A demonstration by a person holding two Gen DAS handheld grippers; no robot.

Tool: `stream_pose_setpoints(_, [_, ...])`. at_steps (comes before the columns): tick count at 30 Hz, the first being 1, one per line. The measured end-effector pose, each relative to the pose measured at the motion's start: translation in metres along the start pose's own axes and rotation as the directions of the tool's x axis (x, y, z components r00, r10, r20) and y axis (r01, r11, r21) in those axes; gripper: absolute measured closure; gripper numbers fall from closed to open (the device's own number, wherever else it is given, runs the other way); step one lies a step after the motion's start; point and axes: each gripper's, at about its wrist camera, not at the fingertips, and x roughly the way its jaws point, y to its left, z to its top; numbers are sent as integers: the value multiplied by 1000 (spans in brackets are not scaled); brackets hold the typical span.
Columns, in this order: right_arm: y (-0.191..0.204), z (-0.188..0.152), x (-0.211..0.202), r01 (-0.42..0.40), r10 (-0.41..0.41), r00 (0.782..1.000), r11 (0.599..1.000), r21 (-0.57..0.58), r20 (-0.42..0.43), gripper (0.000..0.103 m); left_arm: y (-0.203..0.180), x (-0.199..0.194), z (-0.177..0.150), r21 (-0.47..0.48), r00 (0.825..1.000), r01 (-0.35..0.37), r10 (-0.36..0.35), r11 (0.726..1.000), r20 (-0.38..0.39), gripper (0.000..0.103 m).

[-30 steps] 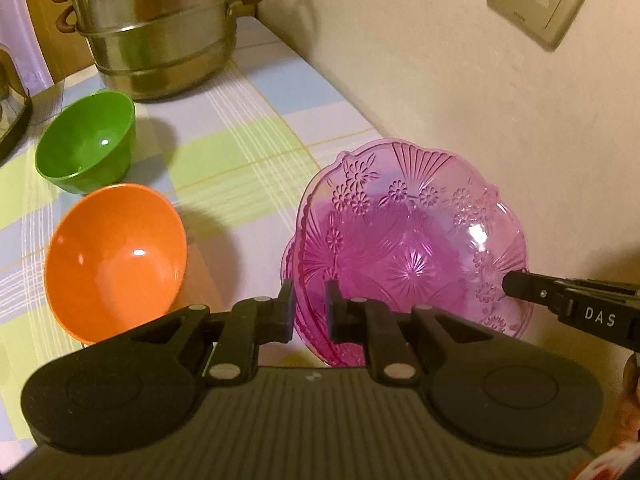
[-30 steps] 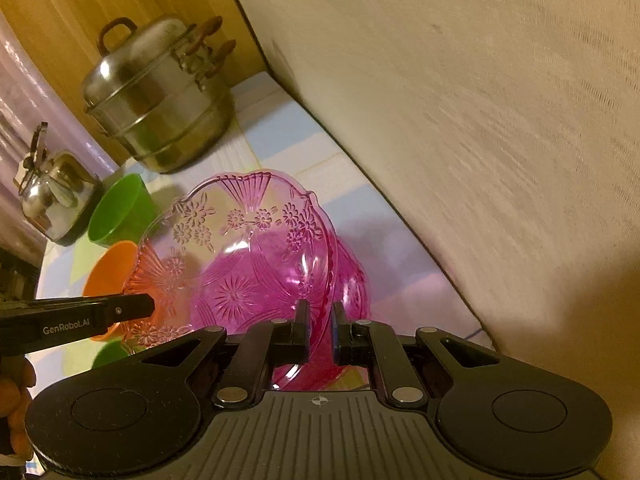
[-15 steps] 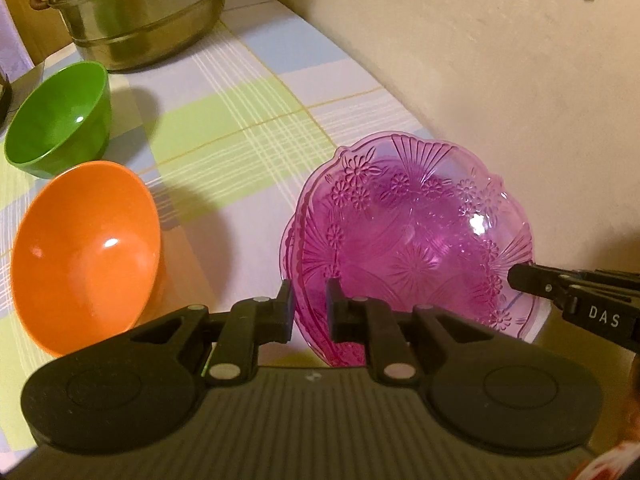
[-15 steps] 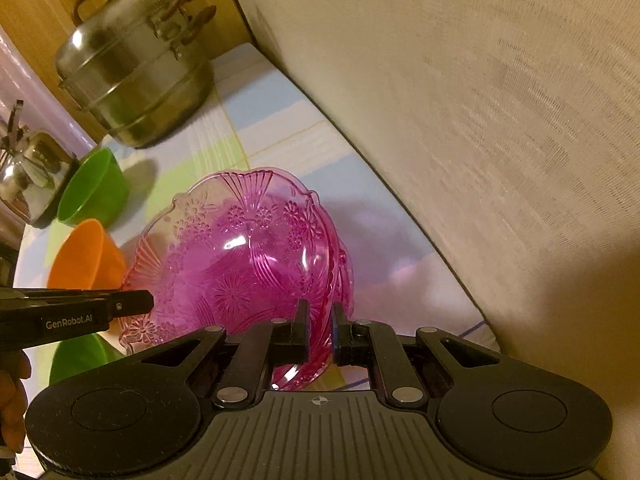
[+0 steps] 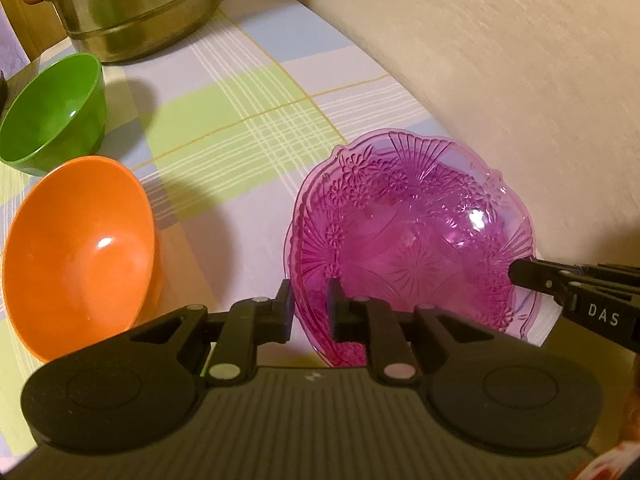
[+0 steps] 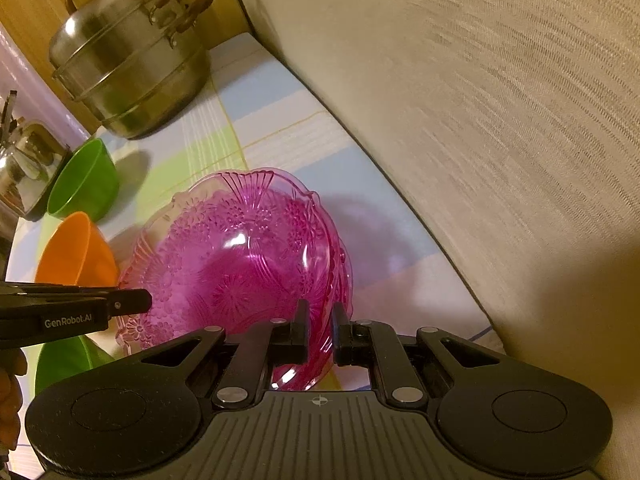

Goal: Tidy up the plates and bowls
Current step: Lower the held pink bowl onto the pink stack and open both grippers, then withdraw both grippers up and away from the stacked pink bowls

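Through the left wrist camera I see my left gripper clamped on the near rim of the pink plates, translucent pressed plastic with flowers, fan ribs and a scalloped edge, nested and sitting low over the checked tablecloth close to the wall, with an orange bowl and a green bowl off to the left. Through the right wrist camera my right gripper pinches the opposite rim of the same pink plates, the left gripper biting their far edge, and a steel steamer pot stands at the table's back.
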Motion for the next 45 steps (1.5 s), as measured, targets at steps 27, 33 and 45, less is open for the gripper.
stream_pose_setpoints(27, [-13,0,-6,-34,30,997,998,58,65,48,2,-6,0,-16,999,-18,18,1000,47,79])
stream_pose_setpoints(33, [-15,-2,-8,-33,28,998,997,64,63,48,3,-14,0,-24,998,-7,9,1000,58,72])
stream_pose_setpoints(45, [-1,-13,-37,-29,24,996,998,51,81,43,0,-63,-9,-32,990,44,-40,998,136,53])
